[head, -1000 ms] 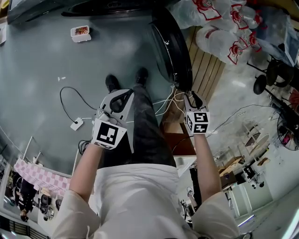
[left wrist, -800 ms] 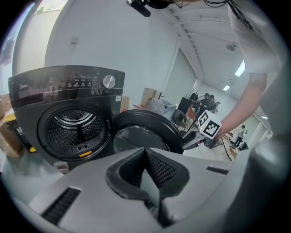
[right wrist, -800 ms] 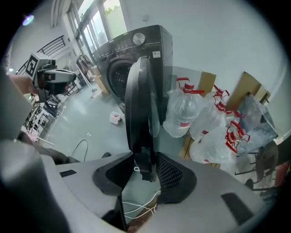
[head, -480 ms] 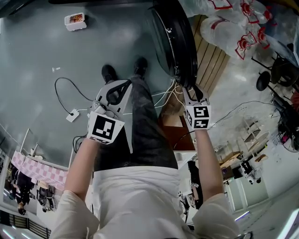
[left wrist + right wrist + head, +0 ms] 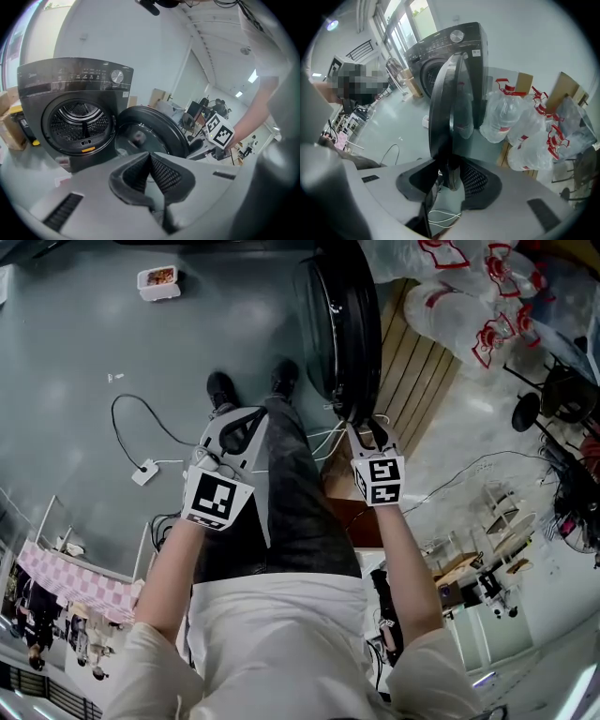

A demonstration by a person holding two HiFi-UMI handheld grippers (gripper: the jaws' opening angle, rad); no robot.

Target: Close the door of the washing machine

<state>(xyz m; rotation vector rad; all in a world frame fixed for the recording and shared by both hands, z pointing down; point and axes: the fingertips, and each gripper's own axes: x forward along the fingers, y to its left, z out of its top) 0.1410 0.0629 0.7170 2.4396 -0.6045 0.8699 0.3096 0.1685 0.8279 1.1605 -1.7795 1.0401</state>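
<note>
- Because the right gripper (image 5: 361,427) is clenched on only the thin lower rim of the round door (image 5: 342,324), the smooth black edge could slip out of the pads if the push comes at an angle. The right gripper view shows the rim pinched between the jaws (image 5: 451,176).
- The left gripper (image 5: 234,432) hangs over the person's thigh with its jaws pressed together on nothing (image 5: 150,176). It offers no backup hold if the door gets away.
- White wires (image 5: 333,442) lie looped on the floor just below the gripped rim. In my judgement a low swing could snag them or drag them along.
- The person's shoes (image 5: 221,390) stand close to the door's inner face, so its arc may meet a foot or shin unless the person steps along with it.
- The door stands wide open, edge-on to the right gripper and well apart from the drum opening (image 5: 77,119) of the washing machine (image 5: 75,79). A long swing remains, and a weak finish could leave the latch uncaught.
- Bagged water jugs (image 5: 469,315) sit on wooden slats (image 5: 412,381) behind the door, out of the closing path.
</note>
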